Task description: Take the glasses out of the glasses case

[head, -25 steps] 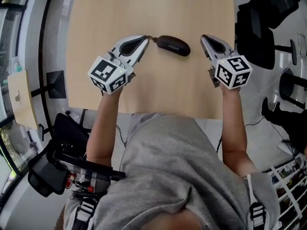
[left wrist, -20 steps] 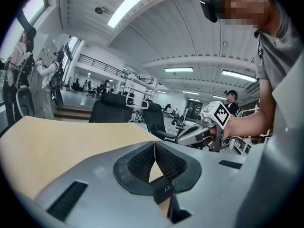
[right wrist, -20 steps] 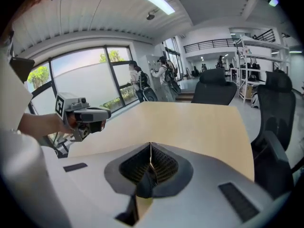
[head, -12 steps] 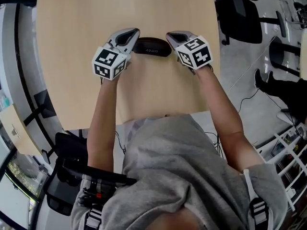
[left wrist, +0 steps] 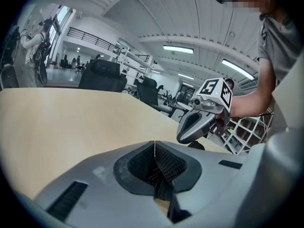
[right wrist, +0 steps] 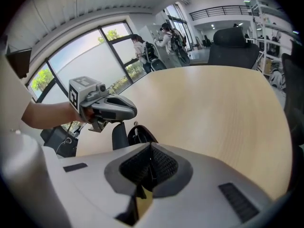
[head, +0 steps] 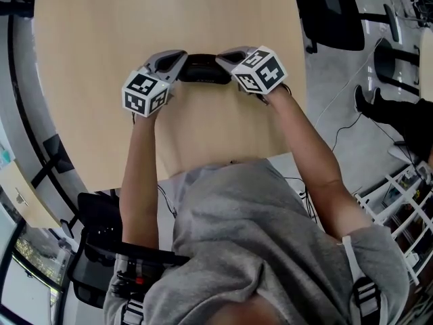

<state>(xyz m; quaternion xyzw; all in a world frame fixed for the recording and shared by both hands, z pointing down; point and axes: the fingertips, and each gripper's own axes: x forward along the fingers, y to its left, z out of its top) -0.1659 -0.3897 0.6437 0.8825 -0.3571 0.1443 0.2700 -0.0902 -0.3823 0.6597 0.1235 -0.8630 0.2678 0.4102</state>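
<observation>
Now the left gripper (head: 181,58) and the right gripper (head: 222,54) have come down to the tabletop (head: 101,46), fingers (head: 169,61) pressed together and holding nothing, with the shut glasses case (head: 201,70) right between their tips, so opening it comes next.

Place: I take this for an open-plan office.
Furniture: I see black swivel chairs (left wrist: 102,75) by a pale wooden table (head: 101,32).
Overhead: strip lights (left wrist: 178,48).
Walls: tall windows (right wrist: 90,61).

glasses case (head: 203,70): black, long, rounded, looks shut, lying flat on pale wood tabletop (head: 101,46), long side running left-right, sat right between left tool (head: 180,59) and right tool (head: 222,57), tips covering both ends
</observation>
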